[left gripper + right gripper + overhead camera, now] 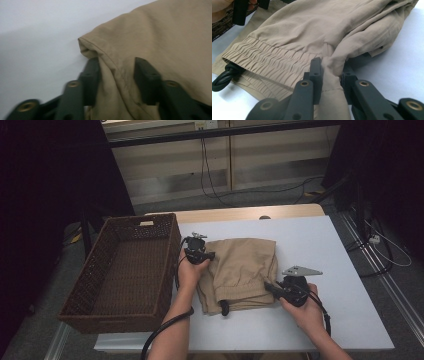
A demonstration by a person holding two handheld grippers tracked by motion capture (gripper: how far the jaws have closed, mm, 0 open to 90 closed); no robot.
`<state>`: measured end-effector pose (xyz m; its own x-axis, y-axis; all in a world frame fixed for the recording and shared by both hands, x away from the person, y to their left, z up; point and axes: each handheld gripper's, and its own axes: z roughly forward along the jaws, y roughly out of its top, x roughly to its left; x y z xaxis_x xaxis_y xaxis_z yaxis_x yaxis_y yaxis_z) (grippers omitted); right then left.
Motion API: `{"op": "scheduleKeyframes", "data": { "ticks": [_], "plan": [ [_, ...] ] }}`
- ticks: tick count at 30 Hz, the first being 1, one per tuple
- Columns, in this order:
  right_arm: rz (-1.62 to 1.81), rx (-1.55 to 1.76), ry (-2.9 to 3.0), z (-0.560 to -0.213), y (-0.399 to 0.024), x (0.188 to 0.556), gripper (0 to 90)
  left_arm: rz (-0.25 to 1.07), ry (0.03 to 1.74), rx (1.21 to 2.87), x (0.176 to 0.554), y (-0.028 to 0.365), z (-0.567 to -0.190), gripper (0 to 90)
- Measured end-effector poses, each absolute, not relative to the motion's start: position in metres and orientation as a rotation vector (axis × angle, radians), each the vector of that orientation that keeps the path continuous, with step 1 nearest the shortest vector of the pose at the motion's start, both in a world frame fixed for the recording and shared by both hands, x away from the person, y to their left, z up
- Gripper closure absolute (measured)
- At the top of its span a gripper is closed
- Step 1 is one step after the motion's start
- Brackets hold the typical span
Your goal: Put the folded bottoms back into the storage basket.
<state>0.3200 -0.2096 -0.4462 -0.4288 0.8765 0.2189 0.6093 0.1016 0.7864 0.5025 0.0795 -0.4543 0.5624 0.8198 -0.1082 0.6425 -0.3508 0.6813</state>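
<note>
So the nearest thing is the right gripper point(272, 287), and it's got a pinch of the folded khaki trousers point(242, 272) clamped tight between its jaws, right by the elastic waistband point(265, 62) at the near edge. Only a thin fold of cloth is in there, so if the lift is quick it could just slide out. The black drawstring point(224, 308) dangles off the front of the pile too, and that could easily snag or drag as things move.

A bit farther back, the left gripper point(202, 255) is at the trousers' left edge. Its jaws sit at a middling gap with a seamed corner of fabric bunched between them, but I can't tell if the pads actually press on it. If that side isn't really gripped, lifting would leave one end hanging and the neat fold falls apart.

The trousers lie flat on the white table point(320, 250), just beside the wicker basket point(125, 270) on the left. Looks like they're headed in there, and a droopy end could catch on the basket's rim.
</note>
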Motion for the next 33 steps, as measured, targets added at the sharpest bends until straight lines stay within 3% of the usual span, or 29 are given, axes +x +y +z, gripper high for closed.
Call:
{"op": "scheduleKeyframes", "data": {
  "ticks": [2, 3, 10, 33],
  "plan": [
    [1.241, 1.466, 2.080, -0.446, -0.209, 0.320, 77.3, 0.288, 1.174, 2.116, 0.501, 0.075, -0.452, 82.5],
    [1.241, 1.466, 2.080, -0.446, -0.209, 0.320, 77.3, 0.288, 1.174, 2.116, 0.501, 0.075, -0.452, 83.7],
    [1.262, 1.455, 2.068, -0.446, -0.211, 0.319, 77.4, 0.200, 1.286, 2.164, 0.509, 0.069, -0.432, 85.5],
    [1.337, 1.358, 2.011, -0.429, -0.203, 0.315, 77.5, 0.012, 1.367, 2.258, 0.517, 0.084, -0.369, 85.9]
  ]
}}
